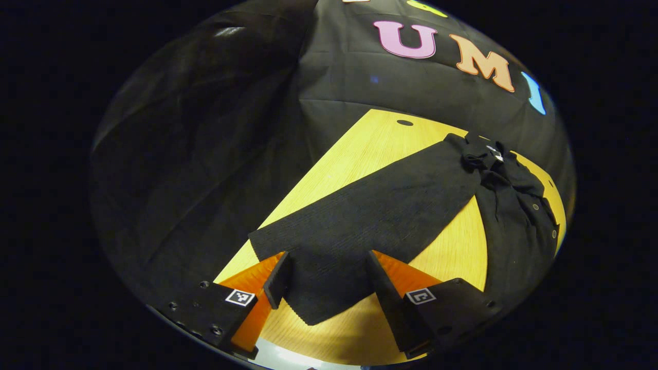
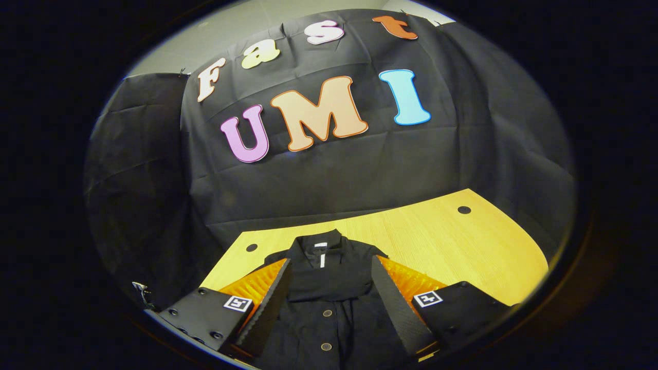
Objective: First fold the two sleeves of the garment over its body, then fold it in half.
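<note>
1. At the centre of the left gripper view, one sleeve [image 1: 370, 210] of the black garment [image 1: 514, 205] lies flat and straight on the table [image 1: 370, 144], running from the lower middle to the collar end at upper right.
2. The left gripper [image 1: 326, 280] hangs over the cuff with its jaws wide, gripping nothing.
3. In the right gripper view, the right gripper [image 2: 329, 303] is likewise spread wide, over the buttoned front and collar [image 2: 321, 246] at lower centre.
4. We judge the fabric light, soft and limp; it should drape and drag unless lifted clear.
5. We would pinch the sleeve at the cuff edge, where a single layer lies flat.
6. Bare table lies at right in the right gripper view; the wall cloth [image 2: 329, 174] bounds the far edge, and the table's near edge is close below the cuff.
</note>
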A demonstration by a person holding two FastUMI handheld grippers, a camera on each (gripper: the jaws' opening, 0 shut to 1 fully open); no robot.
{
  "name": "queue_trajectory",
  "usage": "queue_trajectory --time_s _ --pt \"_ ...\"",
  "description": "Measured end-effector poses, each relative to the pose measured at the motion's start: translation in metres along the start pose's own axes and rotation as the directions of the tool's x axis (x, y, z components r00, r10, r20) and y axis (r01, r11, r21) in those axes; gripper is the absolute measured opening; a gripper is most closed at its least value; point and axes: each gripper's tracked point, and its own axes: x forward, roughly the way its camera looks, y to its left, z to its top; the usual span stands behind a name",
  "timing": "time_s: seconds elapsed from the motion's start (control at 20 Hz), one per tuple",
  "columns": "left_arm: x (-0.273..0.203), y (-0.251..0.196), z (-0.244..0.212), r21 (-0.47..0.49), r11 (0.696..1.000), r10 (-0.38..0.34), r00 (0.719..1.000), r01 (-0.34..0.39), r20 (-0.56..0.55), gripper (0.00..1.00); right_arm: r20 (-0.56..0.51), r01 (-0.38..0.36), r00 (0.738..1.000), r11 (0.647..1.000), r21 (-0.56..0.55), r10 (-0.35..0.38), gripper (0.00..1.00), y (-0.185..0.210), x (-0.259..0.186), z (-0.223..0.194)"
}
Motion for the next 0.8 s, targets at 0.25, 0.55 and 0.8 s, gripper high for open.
queue_trajectory --time_s 0.25,0.55,0.8 --pt "0.001 -0.005 0.001 -0.01 1.0 0.006 1.0 -0.006 0.015 0.87 0.013 0.03 0.999 1.0 0.002 -0.03 0.98 -0.015 -0.012 0.0" --pt "0.002 -0.019 0.003 0.012 1.0 -0.021 1.0 0.02 0.01 0.32 0.013 0.059 0.998 0.998 0.022 -0.059 0.98 -0.031 -0.025 -0.002" --pt "0.002 -0.026 0.003 0.009 0.999 -0.044 0.999 0.044 -0.01 0.04 0.01 0.061 0.998 0.998 0.015 -0.061 0.98 -0.03 -0.031 -0.007"
